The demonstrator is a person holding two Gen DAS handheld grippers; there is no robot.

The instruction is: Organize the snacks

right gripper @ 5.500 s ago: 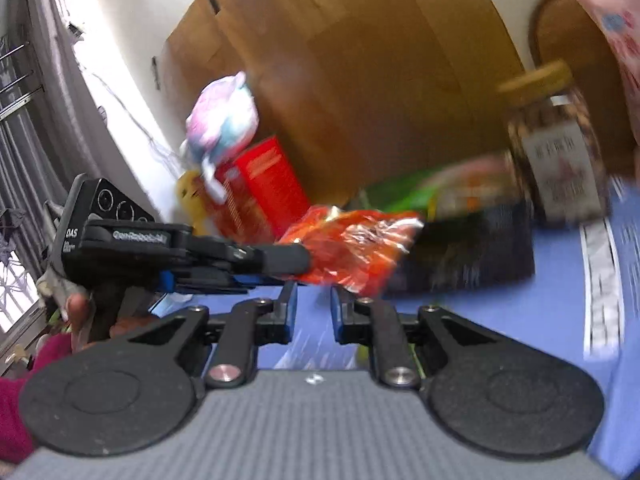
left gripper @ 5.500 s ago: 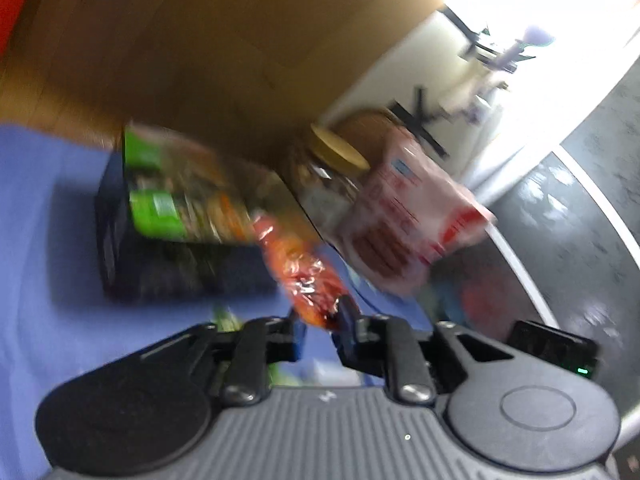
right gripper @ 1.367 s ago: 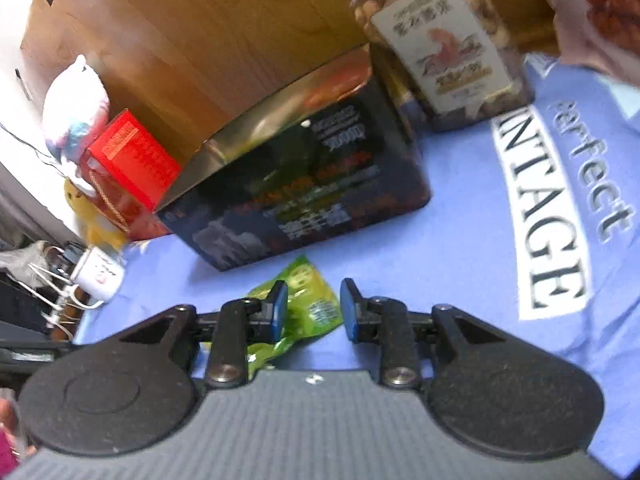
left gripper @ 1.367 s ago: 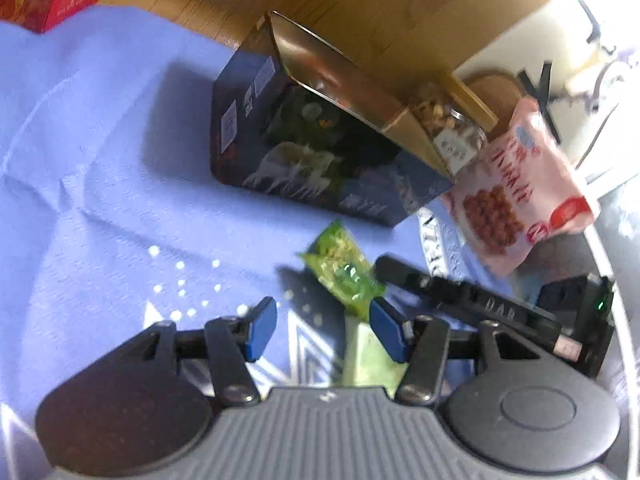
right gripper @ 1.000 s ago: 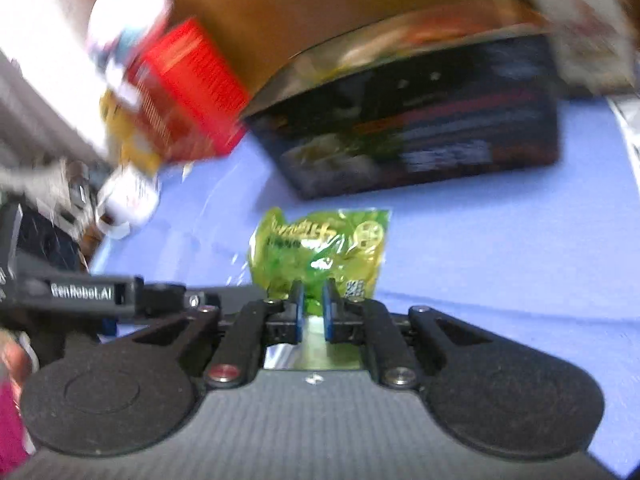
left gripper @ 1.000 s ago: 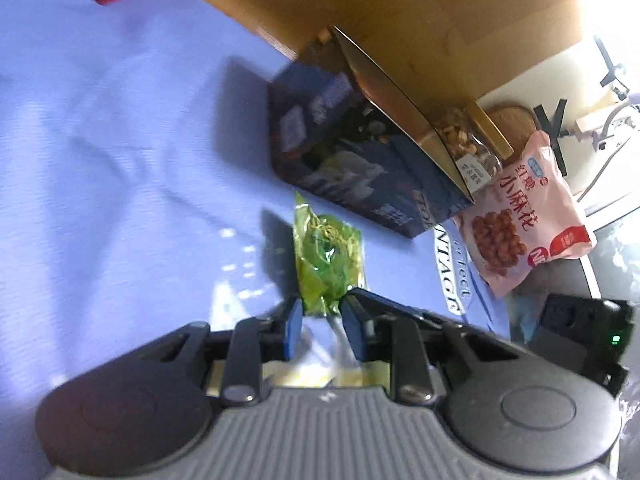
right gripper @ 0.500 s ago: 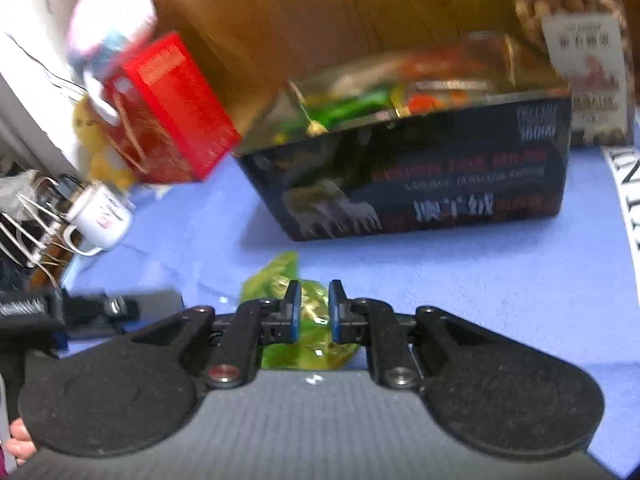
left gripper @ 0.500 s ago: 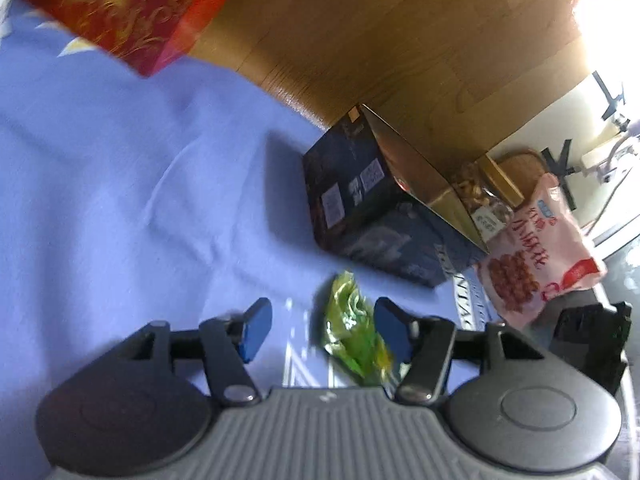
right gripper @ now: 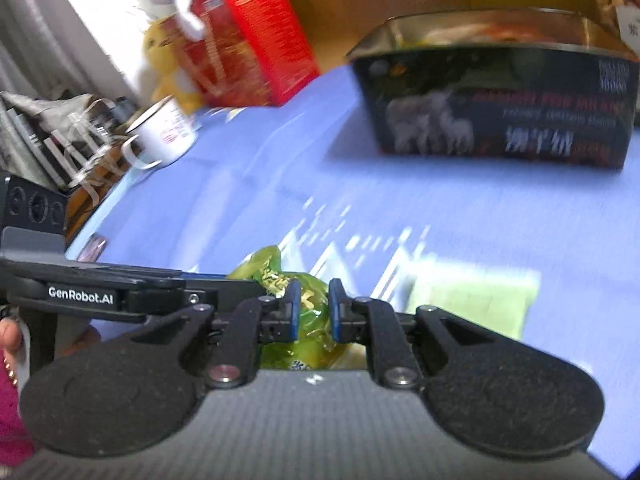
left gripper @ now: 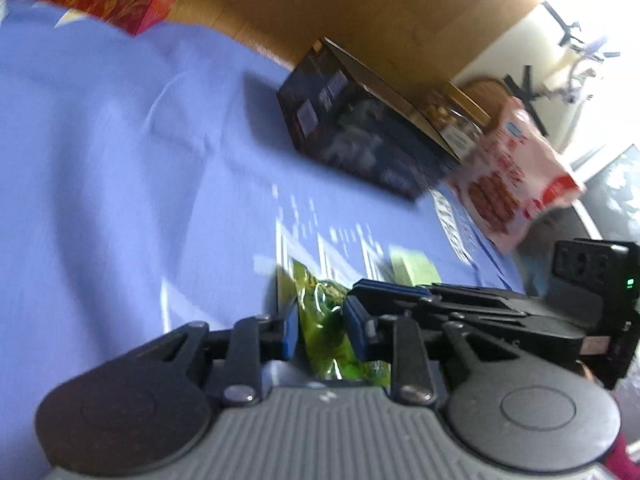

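1. Lengthwise, green snack packet (left gripper: 320, 320) running away from the left gripper (left gripper: 320, 326), far end aimed toward the dark open box (left gripper: 360, 140).
2. Held just above the blue cloth (left gripper: 120, 180), near its front part, well apart from that box.
3. Left gripper just narrowed, blue pads pressed on the packet from both sides.
4. Right gripper (right gripper: 313, 310) nearly shut, pinching the same packet (right gripper: 308, 308) from the other end.
5. Open cloth all round; red carton (right gripper: 248, 36) and white mug (right gripper: 166, 132) near the far left edge.
6. Crinkled, glossy, translucent green film, pale print; blurred.
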